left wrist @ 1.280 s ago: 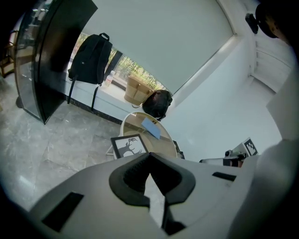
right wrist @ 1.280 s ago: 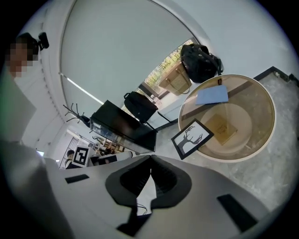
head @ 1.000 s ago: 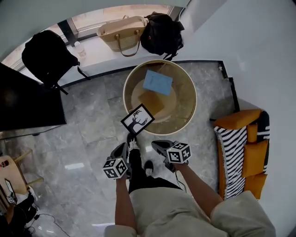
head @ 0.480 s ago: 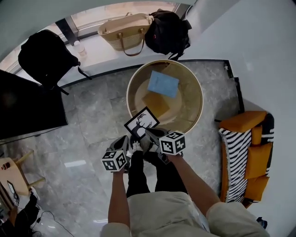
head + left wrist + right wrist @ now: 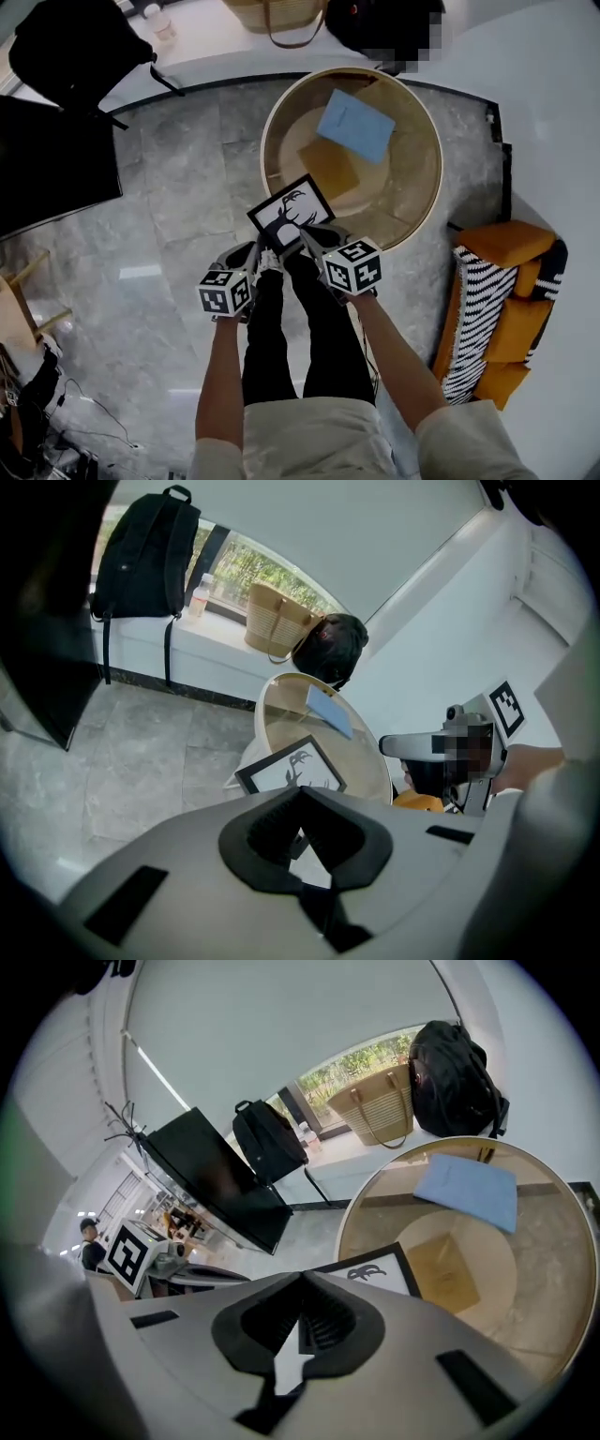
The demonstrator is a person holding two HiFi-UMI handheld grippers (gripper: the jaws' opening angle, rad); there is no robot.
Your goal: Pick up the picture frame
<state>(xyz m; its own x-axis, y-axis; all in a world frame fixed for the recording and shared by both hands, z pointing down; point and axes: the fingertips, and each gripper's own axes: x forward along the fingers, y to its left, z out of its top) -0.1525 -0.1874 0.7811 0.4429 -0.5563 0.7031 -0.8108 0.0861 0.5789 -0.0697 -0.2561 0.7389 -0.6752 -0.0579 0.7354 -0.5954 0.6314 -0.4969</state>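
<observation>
Black-and-white square markers are carried on the left gripper's cube [image 5: 225,292] and the right gripper's cube [image 5: 352,266]. A black antlered deer head on white is shown in the picture frame [image 5: 291,210]. Both forearms are stretched forward and down side by side, so the grippers are pointed steeply down at the near rim of the round table [image 5: 433,187]. The left gripper [image 5: 300,794] is clenched, with nothing pinched. The jaws of the right gripper [image 5: 300,1277] are also brought together on nothing. The frame is set at the table's near-left rim, one corner reaching past it, just ahead of both tips. Whether it is touched cannot be told. A blue booklet [image 5: 356,124] is seen farther back.
</observation>
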